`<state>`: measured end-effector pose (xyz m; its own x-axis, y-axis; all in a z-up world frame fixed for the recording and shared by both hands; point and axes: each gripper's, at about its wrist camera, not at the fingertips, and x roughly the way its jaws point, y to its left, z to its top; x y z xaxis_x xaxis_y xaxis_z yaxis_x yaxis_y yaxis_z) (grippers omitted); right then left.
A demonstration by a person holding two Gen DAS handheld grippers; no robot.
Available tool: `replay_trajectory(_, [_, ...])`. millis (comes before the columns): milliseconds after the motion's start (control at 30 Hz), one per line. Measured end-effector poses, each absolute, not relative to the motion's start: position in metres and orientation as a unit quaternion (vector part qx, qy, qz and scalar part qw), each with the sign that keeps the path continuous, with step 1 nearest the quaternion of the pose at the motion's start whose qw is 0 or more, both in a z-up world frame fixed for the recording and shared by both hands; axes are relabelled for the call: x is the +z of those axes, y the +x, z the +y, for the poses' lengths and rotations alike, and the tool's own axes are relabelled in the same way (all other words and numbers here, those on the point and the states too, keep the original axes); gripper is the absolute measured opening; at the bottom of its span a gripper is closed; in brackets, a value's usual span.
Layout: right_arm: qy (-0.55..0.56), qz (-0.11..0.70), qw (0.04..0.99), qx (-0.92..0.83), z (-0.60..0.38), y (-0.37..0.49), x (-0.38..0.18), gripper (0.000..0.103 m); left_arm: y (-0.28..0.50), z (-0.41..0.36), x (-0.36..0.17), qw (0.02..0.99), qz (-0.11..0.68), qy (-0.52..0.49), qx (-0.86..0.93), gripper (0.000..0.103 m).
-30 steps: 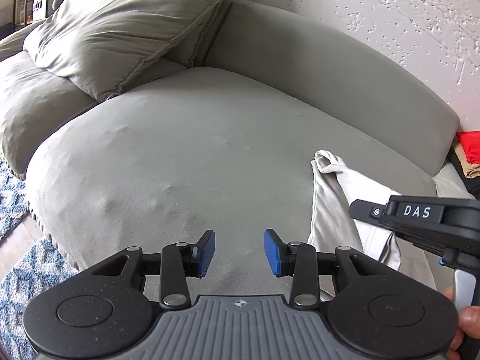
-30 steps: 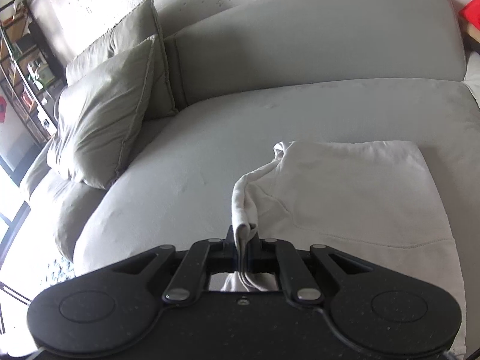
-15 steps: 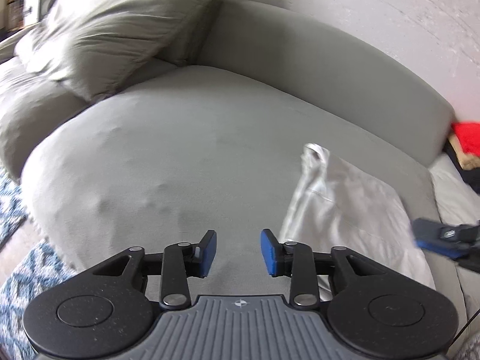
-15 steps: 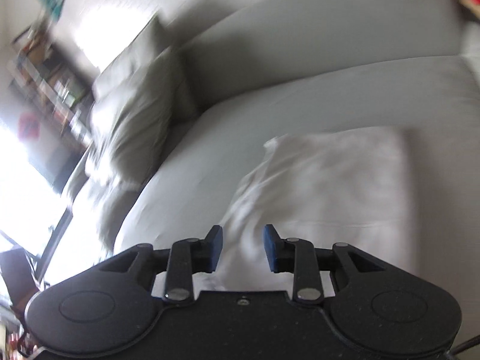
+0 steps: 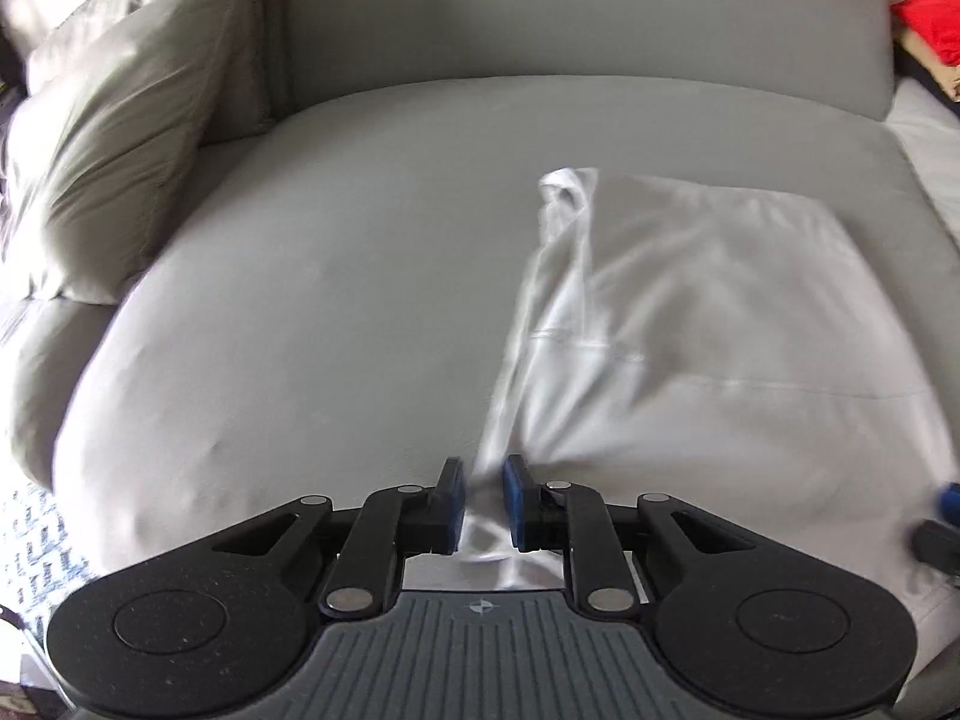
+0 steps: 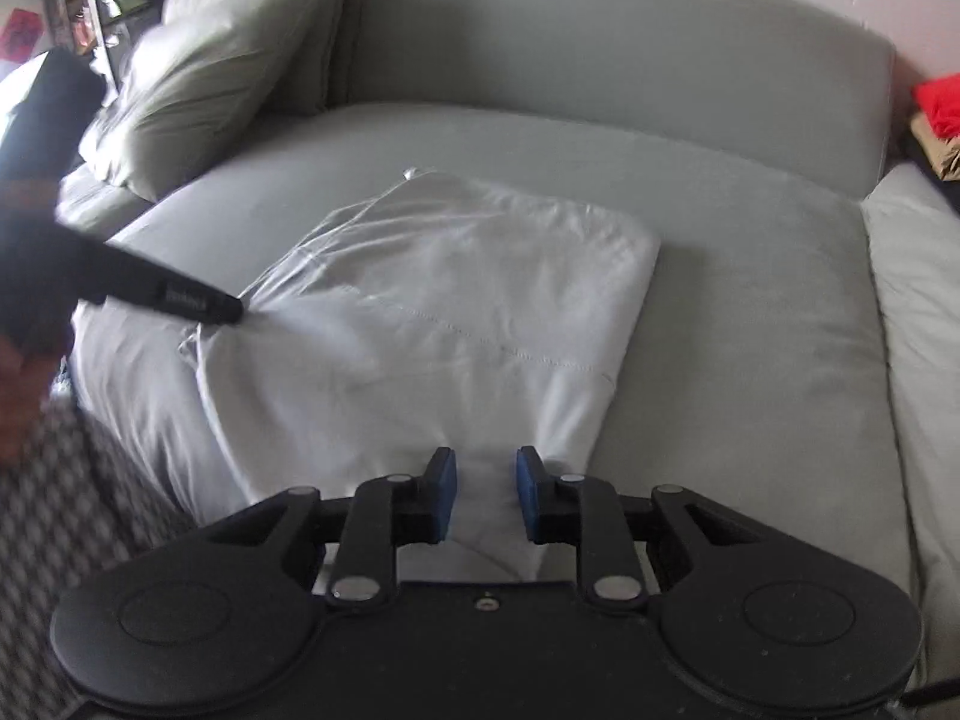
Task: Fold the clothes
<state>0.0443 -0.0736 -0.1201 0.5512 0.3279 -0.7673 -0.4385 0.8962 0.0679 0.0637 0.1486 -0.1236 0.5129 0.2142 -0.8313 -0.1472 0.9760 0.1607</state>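
Both grippers are closing on the near edge of the white garment [image 5: 690,312]: left gripper [image 5: 483,501] and right gripper [image 6: 483,495] are straddling cloth, not yet pinching, presumably to lift the edge for folding.

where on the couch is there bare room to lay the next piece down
The widest bare patch of the couch seat runs from the white garment across to the pillows. A narrower bare strip lies between the garment and the backrest, and another at the garment's far side in the right wrist view. The near edge is crowded: both grippers sit at the garment.
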Motion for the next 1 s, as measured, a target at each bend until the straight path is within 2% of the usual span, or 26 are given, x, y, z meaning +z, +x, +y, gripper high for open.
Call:
replay_trajectory(133, [-0.049, 0.434, 0.872, 0.22, -0.097, 0.03, -0.113, 0.022, 0.043, 0.156, -0.116, 0.878, 0.468, 0.032, 0.095, 0.02])
replay_trajectory(367, [0.099, 0.415, 0.878, 0.215, -0.14, 0.048, -0.095, 0.023, 0.027, 0.152, -0.092, 0.921, 0.385, -0.013, 0.053, 0.019])
replay_trajectory(400, [0.118, 0.413, 0.878, 0.21, -0.143, 0.055, -0.096, 0.021, 0.031, 0.146, -0.091, 0.926, 0.375, -0.007, 0.048, 0.019])
replay_trajectory(433, [0.136, 0.41, 0.878, 0.206, -0.144, 0.064, -0.097, 0.012, 0.036, 0.139, -0.09, 0.928, 0.369, 0.001, 0.043, 0.019])
replay_trajectory(500, [0.169, 0.402, 0.876, 0.203, -0.144, 0.08, -0.1, 0.009, 0.047, 0.127, -0.088, 0.933, 0.359, 0.012, 0.028, 0.019])
replay_trajectory(700, [0.296, 0.42, 0.827, 0.229, -0.143, 0.138, -0.137, 0.011, 0.104, 0.096, -0.101, 0.932, 0.359, 0.023, -0.026, 0.019])
replay_trajectory(833, [0.347, 0.448, 0.791, 0.232, -0.136, 0.172, -0.172, 0.012, 0.14, 0.094, -0.132, 0.918, 0.394, 0.024, -0.037, 0.022])
replay_trajectory(867, [0.355, 0.453, 0.786, 0.225, -0.136, 0.178, -0.18, 0.011, 0.146, 0.099, -0.141, 0.914, 0.404, 0.018, -0.026, 0.025])
replay_trajectory(900, [0.366, 0.443, 0.79, 0.214, -0.14, 0.182, -0.185, 0.003, 0.15, 0.107, -0.147, 0.913, 0.408, 0.01, -0.008, 0.023])
replay_trajectory(933, [0.377, 0.434, 0.793, 0.204, -0.144, 0.186, -0.19, 0.001, 0.152, 0.114, -0.151, 0.912, 0.409, 0.0, 0.01, 0.02])
replay_trajectory(1000, [0.396, 0.412, 0.804, 0.168, -0.156, 0.193, -0.196, 0.001, 0.152, 0.127, -0.148, 0.917, 0.396, -0.012, 0.053, 0.02])
